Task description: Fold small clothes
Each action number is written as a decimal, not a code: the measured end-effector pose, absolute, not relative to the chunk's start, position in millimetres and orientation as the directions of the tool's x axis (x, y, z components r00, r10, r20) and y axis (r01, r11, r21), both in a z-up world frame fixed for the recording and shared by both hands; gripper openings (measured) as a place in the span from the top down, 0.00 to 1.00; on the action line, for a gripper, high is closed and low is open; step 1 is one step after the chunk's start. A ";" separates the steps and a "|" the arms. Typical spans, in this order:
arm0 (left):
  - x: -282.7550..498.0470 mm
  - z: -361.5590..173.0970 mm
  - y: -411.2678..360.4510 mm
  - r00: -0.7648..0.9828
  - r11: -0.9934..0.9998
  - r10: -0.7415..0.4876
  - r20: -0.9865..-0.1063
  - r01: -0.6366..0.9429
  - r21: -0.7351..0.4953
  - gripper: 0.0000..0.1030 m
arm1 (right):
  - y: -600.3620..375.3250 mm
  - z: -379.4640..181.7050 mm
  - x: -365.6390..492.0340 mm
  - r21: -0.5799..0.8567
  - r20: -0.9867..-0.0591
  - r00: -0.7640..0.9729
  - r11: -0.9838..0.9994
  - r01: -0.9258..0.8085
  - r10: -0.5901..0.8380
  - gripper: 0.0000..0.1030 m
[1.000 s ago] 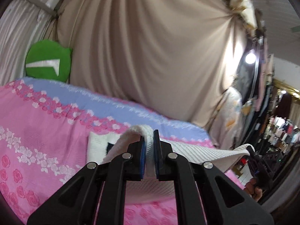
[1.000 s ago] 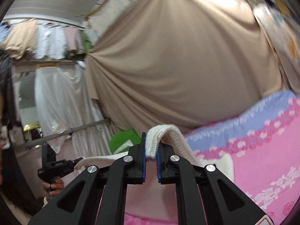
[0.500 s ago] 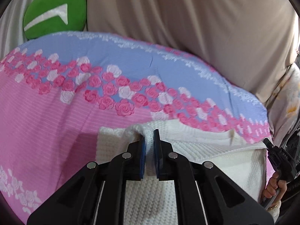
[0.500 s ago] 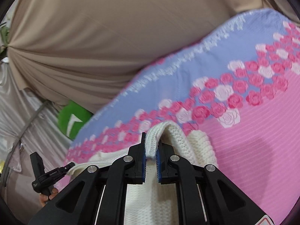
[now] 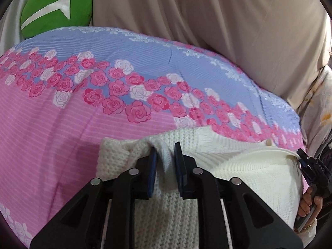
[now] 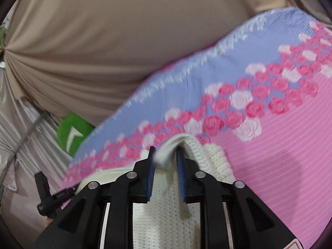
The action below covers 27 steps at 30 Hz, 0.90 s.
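**Both our grippers open around a white knitted garment on a flowered bedspread**

A cream-white knitted garment (image 5: 249, 166) lies on the near part of a bed, folded over itself so that a ribbed layer rests on a chunkier knit layer. Its far edge reaches a band of printed roses.

Our left gripper (image 5: 165, 166) sits low over the garment's left part. Its blue-padded jaws stand apart, with a raised ridge of knit between them; the pads do not press it. Our right gripper (image 6: 165, 161) is at the garment's other end. Its jaws are also apart, and a thick rolled edge of knit humps up between them, loose. This view is somewhat blurred.

In the left view, our right hand (image 5: 309, 203) shows at the far right edge, gripping its tool handle.

The bedspread (image 5: 62, 145) is pink with fine stripes near us, then roses, then pale blue. Behind the bed hangs a beige curtain (image 5: 207, 16). A green cushion (image 5: 56, 6) with a white mark sits at the bed's far left corner.
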<state>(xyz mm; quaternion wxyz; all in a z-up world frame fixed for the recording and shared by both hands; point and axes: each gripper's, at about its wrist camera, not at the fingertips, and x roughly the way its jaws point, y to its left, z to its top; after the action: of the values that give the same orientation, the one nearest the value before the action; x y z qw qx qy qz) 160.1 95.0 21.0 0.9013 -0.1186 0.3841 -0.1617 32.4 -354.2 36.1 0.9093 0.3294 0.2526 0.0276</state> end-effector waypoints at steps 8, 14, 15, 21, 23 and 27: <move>39.1 81.1 85.9 0.732 0.911 -0.406 -0.547 0.369 -0.183 0.57 | -278.7 81.1 -70.1 0.462 -0.422 0.867 0.886 -0.047 0.266 0.59; -22.0 52.7 21.2 0.595 0.826 -0.480 -0.644 0.553 -0.105 0.55 | -167.4 42.2 -85.5 0.392 -0.573 0.685 0.884 -0.254 0.451 0.78; -22.8 43.6 16.0 0.596 0.838 -0.450 -0.665 0.540 -0.084 0.55 | -161.3 34.7 -85.1 0.381 -0.595 0.669 0.889 -0.253 0.446 0.80; -10.7 5.2 57.7 0.566 0.915 -0.334 -0.754 0.386 -0.116 0.59 | -208.5 5.2 -106.6 0.367 -0.693 0.649 0.929 -0.058 0.314 0.98; -13.4 2.2 80.1 0.565 0.927 -0.330 -0.757 0.347 -0.145 0.70 | -230.1 1.3 -122.3 0.375 -0.699 0.657 0.927 0.002 0.281 1.00; -24.4 1.7 112.7 0.557 0.935 -0.338 -0.759 0.294 -0.200 0.73 | -271.2 -3.6 -154.7 0.418 -0.704 0.668 0.901 0.117 0.240 1.00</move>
<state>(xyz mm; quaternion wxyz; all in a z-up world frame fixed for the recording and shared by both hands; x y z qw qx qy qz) -24.4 112.7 1.7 0.8820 -0.0250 0.4353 -0.1791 -154.7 -271.2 -3.6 0.8863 0.2201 0.4059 0.0346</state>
